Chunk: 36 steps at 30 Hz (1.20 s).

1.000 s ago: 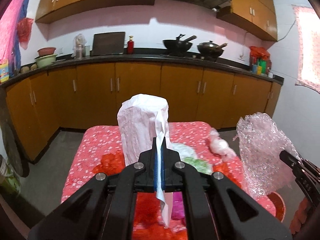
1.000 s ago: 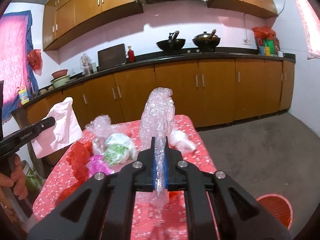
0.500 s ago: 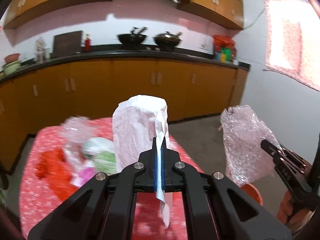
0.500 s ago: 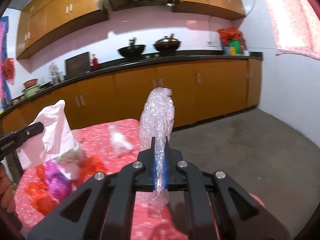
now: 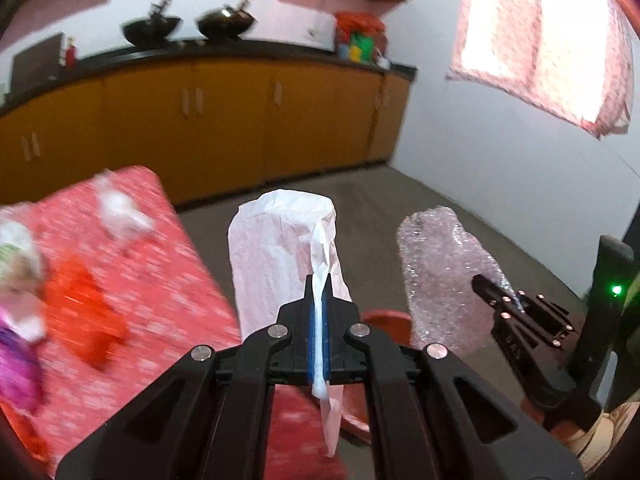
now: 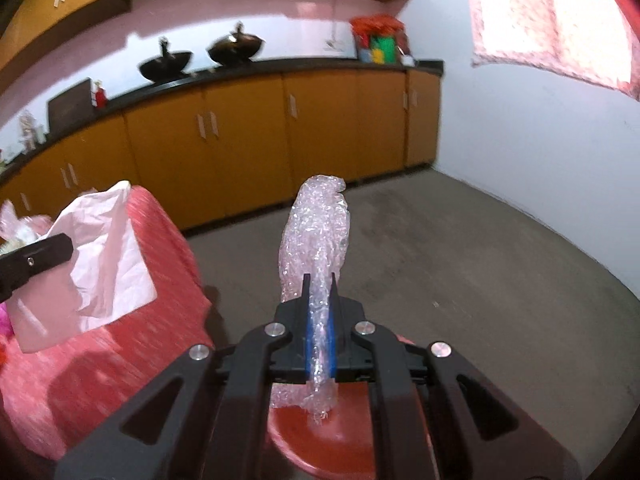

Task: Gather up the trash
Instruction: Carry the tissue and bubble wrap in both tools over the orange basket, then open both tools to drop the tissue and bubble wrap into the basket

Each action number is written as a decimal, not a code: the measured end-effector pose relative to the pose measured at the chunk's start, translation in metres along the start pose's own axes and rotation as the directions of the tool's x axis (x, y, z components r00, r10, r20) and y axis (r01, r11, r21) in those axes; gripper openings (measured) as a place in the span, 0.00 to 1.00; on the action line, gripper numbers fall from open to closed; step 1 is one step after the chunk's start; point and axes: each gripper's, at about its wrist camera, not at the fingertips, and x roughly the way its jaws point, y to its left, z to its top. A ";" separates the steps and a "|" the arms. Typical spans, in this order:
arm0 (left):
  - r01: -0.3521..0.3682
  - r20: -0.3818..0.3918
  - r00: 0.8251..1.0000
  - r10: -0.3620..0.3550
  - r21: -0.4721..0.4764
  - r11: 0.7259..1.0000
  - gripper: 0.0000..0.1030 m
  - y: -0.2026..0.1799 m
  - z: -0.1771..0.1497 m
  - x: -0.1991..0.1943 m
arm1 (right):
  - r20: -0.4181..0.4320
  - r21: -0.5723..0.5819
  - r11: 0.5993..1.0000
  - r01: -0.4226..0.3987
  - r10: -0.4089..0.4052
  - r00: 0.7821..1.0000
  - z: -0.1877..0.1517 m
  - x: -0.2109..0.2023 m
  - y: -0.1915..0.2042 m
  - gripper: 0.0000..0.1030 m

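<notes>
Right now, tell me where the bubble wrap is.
Clamped in the right gripper, the bubble wrap stands above the red bin, right of the table.

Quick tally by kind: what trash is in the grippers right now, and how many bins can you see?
Crumpled white paper sheet, in left gripper: 1
Clear bubble wrap piece, in right gripper: 1
Red round plastic bin, below them: 1
Total: 3

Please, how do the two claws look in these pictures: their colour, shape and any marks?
Both claws, left and right, are matte black plastic with blue pads inside the narrow fingers, angular linkage arms and round silver rivets. From the left wrist view, a small green light glows beside the right claw's body.
</notes>
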 end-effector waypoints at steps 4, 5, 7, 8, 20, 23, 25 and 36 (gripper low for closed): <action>0.038 -0.071 0.997 -0.035 0.039 0.999 0.02 -0.030 -0.016 0.032 | -0.062 0.025 0.999 0.031 -0.030 0.998 -0.020 0.020 -0.025 0.07; 0.048 -0.097 0.994 -0.044 0.044 0.998 0.02 -0.038 -0.023 0.041 | -0.085 0.036 0.999 0.038 -0.035 0.996 -0.029 0.025 -0.033 0.07; 0.060 -0.142 0.988 -0.052 0.056 0.997 0.02 -0.049 -0.033 0.057 | -0.118 0.050 0.998 0.042 -0.036 0.992 -0.039 0.034 -0.042 0.07; 0.069 -0.170 0.984 -0.057 0.065 0.996 0.02 -0.055 -0.040 0.067 | -0.138 0.057 0.997 0.044 -0.035 0.990 -0.047 0.040 -0.046 0.07; 0.100 -0.322 0.944 -0.063 0.098 0.990 0.02 -0.084 -0.066 0.134 | -0.254 0.079 0.996 0.037 -0.016 0.967 -0.098 0.084 -0.077 0.07; 0.098 -0.354 0.934 -0.055 0.104 0.990 0.02 -0.088 -0.074 0.147 | -0.277 0.087 0.996 0.031 -0.006 0.961 -0.095 0.098 -0.075 0.08; 0.096 -0.371 0.927 -0.054 0.097 0.991 0.02 -0.092 -0.078 0.153 | -0.288 0.090 0.996 0.021 0.006 0.958 -0.096 0.105 -0.076 0.11; 0.084 -0.393 0.918 -0.044 0.085 0.993 0.14 -0.089 -0.079 0.174 | -0.280 0.096 0.995 0.017 0.011 0.960 -0.090 0.116 -0.083 0.24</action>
